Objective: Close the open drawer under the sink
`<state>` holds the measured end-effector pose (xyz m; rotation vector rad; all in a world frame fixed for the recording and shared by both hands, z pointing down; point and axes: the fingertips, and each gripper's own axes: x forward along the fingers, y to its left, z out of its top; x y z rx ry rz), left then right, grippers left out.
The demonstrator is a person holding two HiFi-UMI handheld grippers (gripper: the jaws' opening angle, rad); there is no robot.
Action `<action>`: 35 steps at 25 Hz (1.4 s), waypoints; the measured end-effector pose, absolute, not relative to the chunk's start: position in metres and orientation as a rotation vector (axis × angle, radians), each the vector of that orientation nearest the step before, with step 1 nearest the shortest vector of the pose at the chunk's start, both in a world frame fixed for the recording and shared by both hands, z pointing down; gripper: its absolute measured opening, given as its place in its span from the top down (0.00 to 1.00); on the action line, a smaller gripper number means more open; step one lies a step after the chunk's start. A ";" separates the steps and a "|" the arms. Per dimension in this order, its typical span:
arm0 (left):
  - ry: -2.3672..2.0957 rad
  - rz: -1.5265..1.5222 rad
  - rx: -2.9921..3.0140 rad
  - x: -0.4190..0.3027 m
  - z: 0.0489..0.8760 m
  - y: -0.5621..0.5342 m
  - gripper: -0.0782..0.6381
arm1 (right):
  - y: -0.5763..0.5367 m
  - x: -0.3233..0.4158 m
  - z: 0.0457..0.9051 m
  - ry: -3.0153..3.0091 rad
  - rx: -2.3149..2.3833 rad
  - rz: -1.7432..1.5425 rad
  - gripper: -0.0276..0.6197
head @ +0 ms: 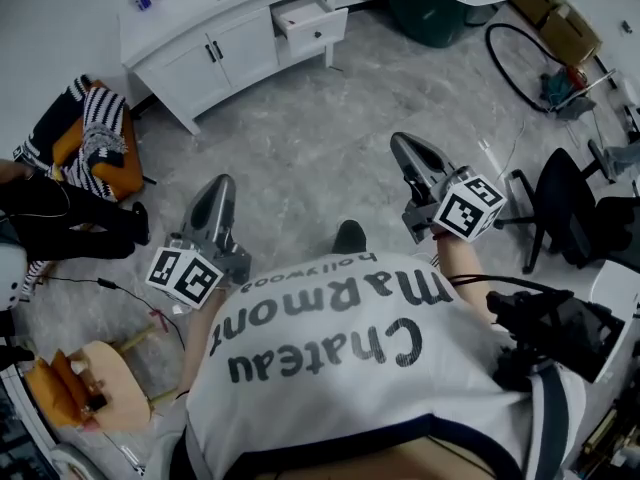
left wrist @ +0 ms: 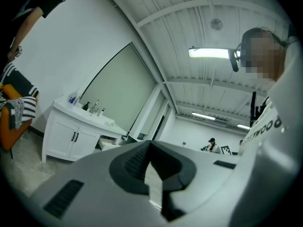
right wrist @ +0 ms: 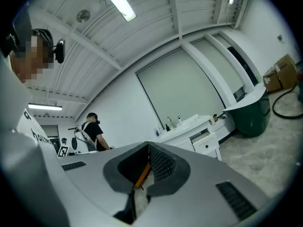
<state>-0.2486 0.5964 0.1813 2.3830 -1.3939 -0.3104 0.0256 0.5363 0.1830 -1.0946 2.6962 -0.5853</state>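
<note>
Both grippers are held level ahead of the person's chest and pointed across the grey floor [head: 330, 138] toward the white sink cabinet [head: 180, 63], the left gripper [head: 222, 186] at the left and the right gripper [head: 402, 146] at the right. Each pair of jaws is pressed together, with nothing gripped. "Chateau Marmont" and "hollywood" are printed on the white shirt [head: 330, 398]. The drawer [head: 312, 23], white with dark knobs, is seen pulled out at the cabinet's right end, well apart from both grippers.
</note>
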 end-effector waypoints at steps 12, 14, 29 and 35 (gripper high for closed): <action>-1.347 -0.321 2.416 -0.192 0.172 0.459 0.88 | 0.376 0.065 0.190 2.807 -1.145 -0.615 0.94; -1.356 -0.304 2.392 -0.181 0.178 0.426 0.88 | 0.342 0.077 0.192 2.839 -1.167 -0.594 0.94; -1.372 -0.120 2.370 -0.128 0.218 0.334 0.88 | 0.263 0.129 0.207 2.851 -1.153 -0.606 0.94; -1.377 -0.072 2.316 -0.125 0.226 0.321 0.88 | 0.256 0.139 0.228 2.814 -1.179 -0.712 0.94</action>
